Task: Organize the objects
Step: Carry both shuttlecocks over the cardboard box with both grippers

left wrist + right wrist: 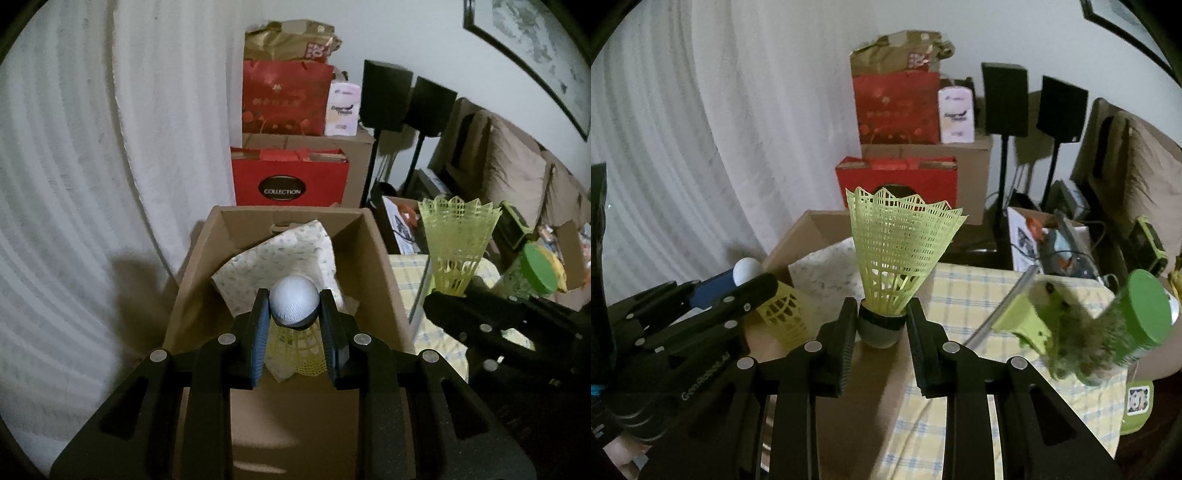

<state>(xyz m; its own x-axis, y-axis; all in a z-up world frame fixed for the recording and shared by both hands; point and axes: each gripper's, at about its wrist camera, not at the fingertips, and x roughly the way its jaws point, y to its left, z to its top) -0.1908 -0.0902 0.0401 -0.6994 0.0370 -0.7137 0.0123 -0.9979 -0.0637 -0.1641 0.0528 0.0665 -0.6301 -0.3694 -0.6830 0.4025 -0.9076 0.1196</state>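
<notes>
My left gripper (294, 308) is shut on a yellow shuttlecock (294, 306), pads on its white cork, skirt pointing back toward the camera. It hangs above an open cardboard box (373, 240) that holds a floral cloth (280, 254). My right gripper (881, 320) is shut on a second yellow shuttlecock (899, 243) by its cork, skirt upright. In the left wrist view the right gripper (452, 293) shows at the right with that second shuttlecock (458, 240). In the right wrist view the left gripper (753, 280) sits at the left with its shuttlecock (783, 317) beside the box (809, 236).
A checked yellow cloth (979, 295) covers a surface right of the box. A green-lidded jar (1141, 317) and a green clip lamp (1023, 321) lie on it. Red gift bags (288, 177), cardboard cartons and two black speakers (386, 96) stand behind. A white curtain (74, 147) hangs at left.
</notes>
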